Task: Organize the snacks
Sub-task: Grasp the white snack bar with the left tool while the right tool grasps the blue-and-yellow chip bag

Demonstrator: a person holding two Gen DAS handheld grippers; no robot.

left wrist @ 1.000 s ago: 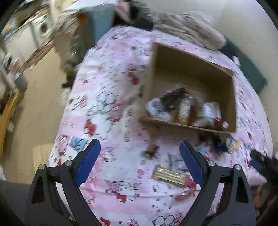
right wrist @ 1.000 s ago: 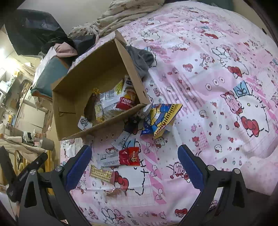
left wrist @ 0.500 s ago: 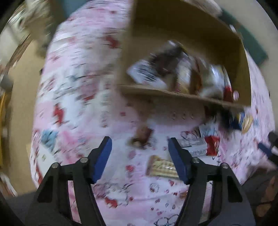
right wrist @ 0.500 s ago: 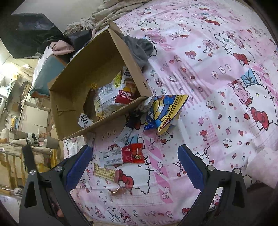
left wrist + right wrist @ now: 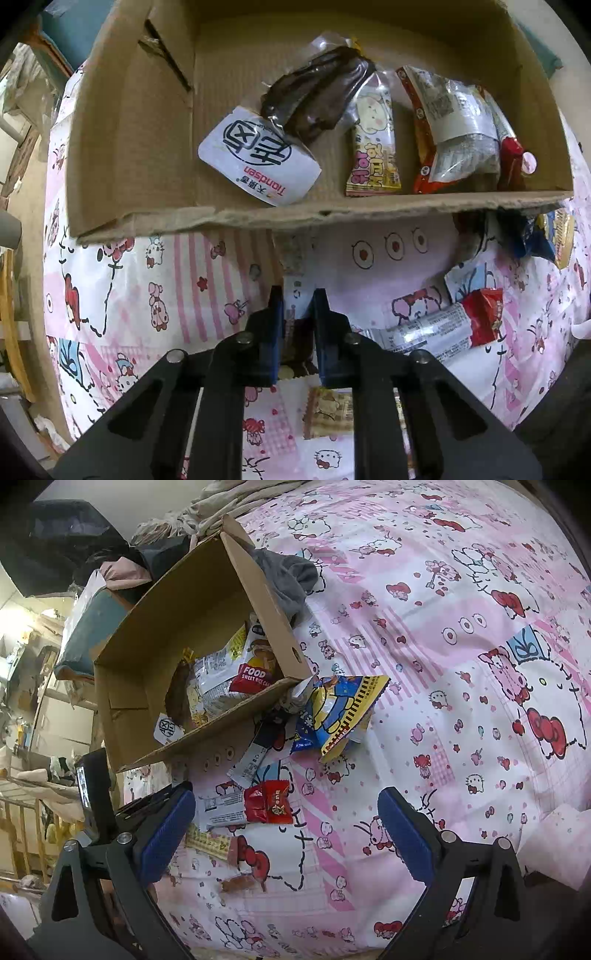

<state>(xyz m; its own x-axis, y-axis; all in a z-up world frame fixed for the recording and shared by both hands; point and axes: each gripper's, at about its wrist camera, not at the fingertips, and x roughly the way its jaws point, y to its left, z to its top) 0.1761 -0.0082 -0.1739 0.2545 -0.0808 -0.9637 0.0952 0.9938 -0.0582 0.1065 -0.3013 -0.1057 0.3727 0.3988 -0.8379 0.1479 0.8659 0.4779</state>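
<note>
My left gripper [image 5: 297,306] points down at the pink bedspread just in front of the cardboard box [image 5: 147,221]. Its jaws are shut on a small brown snack in a clear wrapper [image 5: 295,291]. The box [image 5: 155,635] holds a white packet [image 5: 258,162], a dark brown packet [image 5: 314,99], a yellow-pink packet [image 5: 373,155] and a red-silver pack [image 5: 454,140]. Loose on the bed lie a red candy [image 5: 271,801], a silver-white wrapper [image 5: 221,808], a blue-yellow bag [image 5: 340,709] and a beige biscuit packet [image 5: 327,410]. My right gripper [image 5: 284,803] hangs open above the red candy, holding nothing.
A grey cloth [image 5: 291,579] lies against the box's right wall. A yellow bar [image 5: 207,842] and a small brown snack [image 5: 240,882] lie near the bed's front edge. Blankets and bags [image 5: 110,568] are piled behind the box. The bed's left edge drops to the floor [image 5: 26,206].
The left gripper came down toward the bed in front of the box, and its jaws went from wide open to shut on the small brown snack. The right gripper stayed put.
</note>
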